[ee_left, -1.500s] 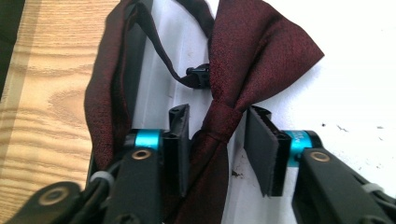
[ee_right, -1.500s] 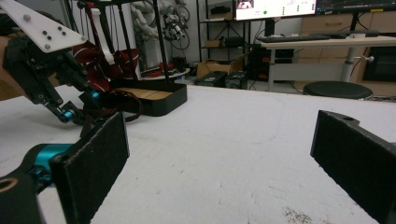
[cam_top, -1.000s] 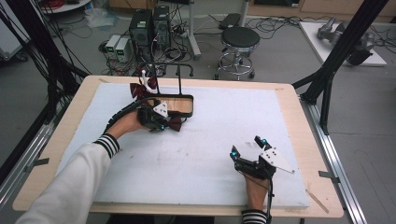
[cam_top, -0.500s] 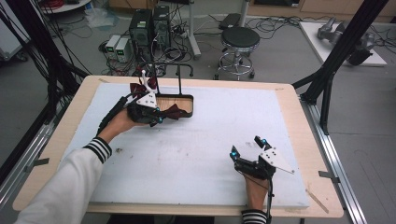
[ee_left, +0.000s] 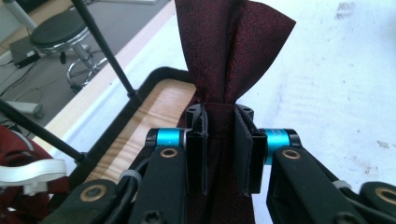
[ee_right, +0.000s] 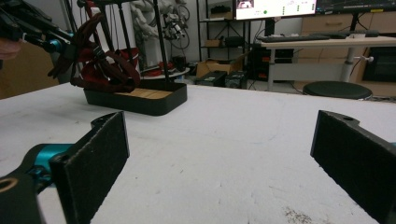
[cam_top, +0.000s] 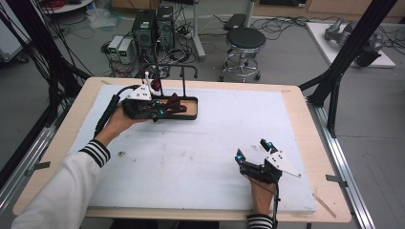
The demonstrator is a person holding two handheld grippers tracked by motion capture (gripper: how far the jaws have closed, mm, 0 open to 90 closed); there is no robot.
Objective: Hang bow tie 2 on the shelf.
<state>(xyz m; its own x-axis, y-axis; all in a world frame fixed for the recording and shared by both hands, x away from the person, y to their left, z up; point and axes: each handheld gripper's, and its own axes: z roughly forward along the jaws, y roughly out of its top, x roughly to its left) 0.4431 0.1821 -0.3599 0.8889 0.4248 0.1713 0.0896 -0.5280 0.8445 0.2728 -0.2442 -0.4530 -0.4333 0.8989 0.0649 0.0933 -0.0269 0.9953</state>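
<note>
Dark red bow tie (ee_left: pixel 233 51) is clamped in the left hand-held gripper (ee_left: pixel 219 140); the right hand-held gripper (ee_right: pixel 219 154) stands wide apart.

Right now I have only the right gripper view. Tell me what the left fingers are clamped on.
Observer: The left gripper is shut on a dark red bow tie, pinched at its centre band.
Operator: Give me where that sits against the tray.
Observer: In the high view, the bow tie is over the left part of the tray.
Operator: Report my right gripper.
Observer: The right gripper is over the near right part of the white mat, fingers open, nothing between them.
</note>
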